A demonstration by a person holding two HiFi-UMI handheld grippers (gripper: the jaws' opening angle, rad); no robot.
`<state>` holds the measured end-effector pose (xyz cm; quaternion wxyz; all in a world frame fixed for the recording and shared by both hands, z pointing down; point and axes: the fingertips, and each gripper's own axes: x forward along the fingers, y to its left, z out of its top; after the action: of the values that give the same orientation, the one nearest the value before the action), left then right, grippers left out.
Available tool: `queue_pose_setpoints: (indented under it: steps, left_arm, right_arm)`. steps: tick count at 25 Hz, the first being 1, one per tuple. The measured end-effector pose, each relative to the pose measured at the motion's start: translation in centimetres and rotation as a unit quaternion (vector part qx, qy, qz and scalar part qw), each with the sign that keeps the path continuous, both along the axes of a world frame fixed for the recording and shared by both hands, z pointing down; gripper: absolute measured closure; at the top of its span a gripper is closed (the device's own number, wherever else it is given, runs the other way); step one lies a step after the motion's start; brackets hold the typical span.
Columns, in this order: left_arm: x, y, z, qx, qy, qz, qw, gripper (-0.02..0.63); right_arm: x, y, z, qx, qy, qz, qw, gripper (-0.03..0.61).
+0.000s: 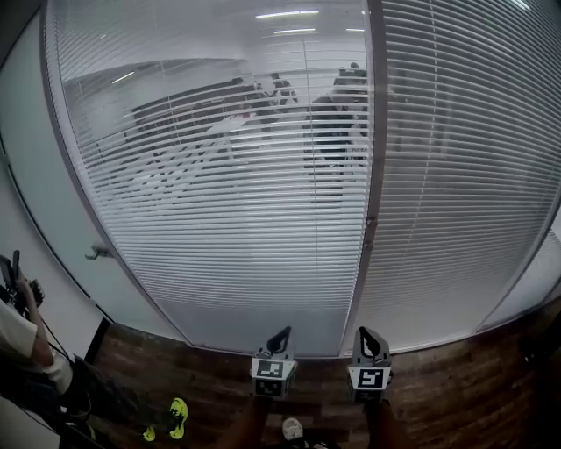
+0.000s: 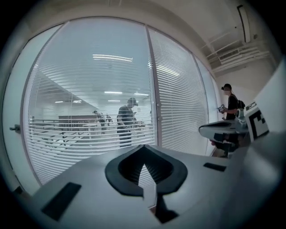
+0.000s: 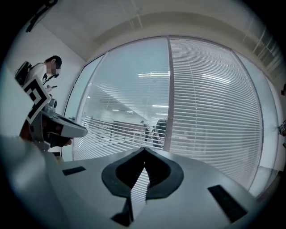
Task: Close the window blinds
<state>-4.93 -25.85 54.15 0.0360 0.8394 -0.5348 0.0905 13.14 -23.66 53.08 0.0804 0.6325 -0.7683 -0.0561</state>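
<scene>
Closed and empty, left claw [image 1: 281, 333] and right claw [image 1: 367, 334] point at the blinds [image 1: 219, 210] ahead, untouched, horizontal slats [image 1: 166, 167] open on the left claw's side.

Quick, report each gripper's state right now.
Left gripper: closed, tips together, holding nothing.
Right gripper: closed, tips together, holding nothing.

Cool, even indoor light, strip lights [image 1: 287, 14] glaring through the blinds [image 1: 219, 228], heavy fisheye bending at edges, black corners, blurred near foreground
</scene>
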Motion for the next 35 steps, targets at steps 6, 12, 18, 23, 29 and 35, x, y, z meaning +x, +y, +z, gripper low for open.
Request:
queue_pose_setpoints:
  steps: [6,12,18,23,29,35]
  left_arm:
    - [0.6,-3.7,-0.4,-0.01,-0.003,0.039,0.9992,0.612]
    - [0.1,-7.2,-1.0,0.011,0.004,0.048,0.9988,0.612]
    - [-0.4,-10.3,-0.6,0.027,0.011,0.055,0.9981,0.612]
    - [0.2,-12.0,-2.1,0.036,0.012,0.054,0.9978,0.612]
    - [-0.4,-13.4,-0.8,0.038,0.01,0.039,0.9984,0.612]
    - [0.5,-13.7,-1.2,0.049,-0.001,0.044,0.9978,0.612]
  right_arm:
    - [0.4,-4.1,-0.4,-0.014,-0.021,0.036,0.999,0.577]
    - [-0.5,-7.1,-0.4,0.0,-0.015,0.031,0.999,0.577]
    - [-0.7,-10.0,-1.2,0.009,-0.012,0.037,0.999,0.577]
    - [0.0,-11.7,-4.1,-0.003,-0.037,0.052,0.998,0.577]
    - [1.1,-14.6,-1.3,0.004,-0.038,0.048,0.998,0.577]
    - [3.5,-17.6,-3.9,0.017,-0.038,0.059,0.997,0.577]
